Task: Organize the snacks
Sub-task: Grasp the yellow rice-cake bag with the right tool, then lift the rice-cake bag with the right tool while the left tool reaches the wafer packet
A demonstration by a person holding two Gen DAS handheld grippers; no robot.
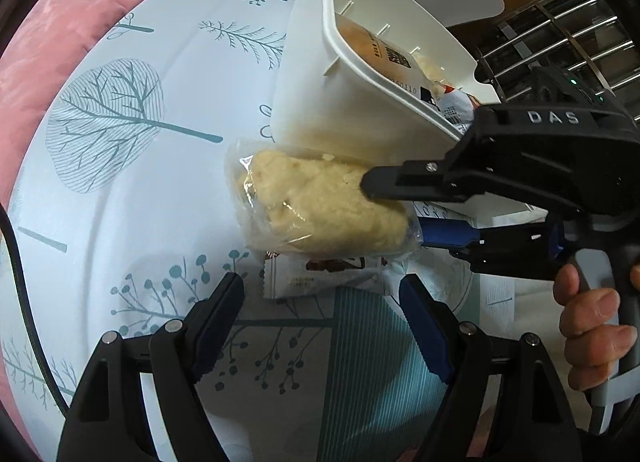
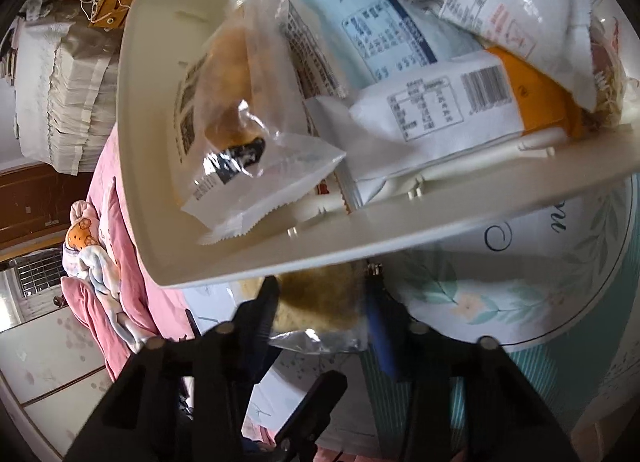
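A pale bread in a clear wrapper (image 1: 320, 210) lies on the tree-print tablecloth right beside the white plastic bin (image 1: 316, 102). My right gripper (image 1: 400, 208) comes in from the right and is shut on the bread, one black finger on top and the blue pad below. In the right wrist view the bread (image 2: 320, 306) sits between the right gripper's (image 2: 322, 302) two fingers, just below the bin's rim (image 2: 360, 234). My left gripper (image 1: 320, 286) stands open and empty above a white snack packet (image 1: 316, 278) that lies partly under the bread.
The bin holds several snack packets (image 2: 420, 110), one a clear-wrapped bun (image 2: 232, 102). A pink cushion (image 1: 52, 42) borders the tablecloth (image 1: 120, 222) on the left. A person's hand (image 1: 592, 326) grips the right gripper's handle. A metal rack (image 1: 560, 34) stands behind.
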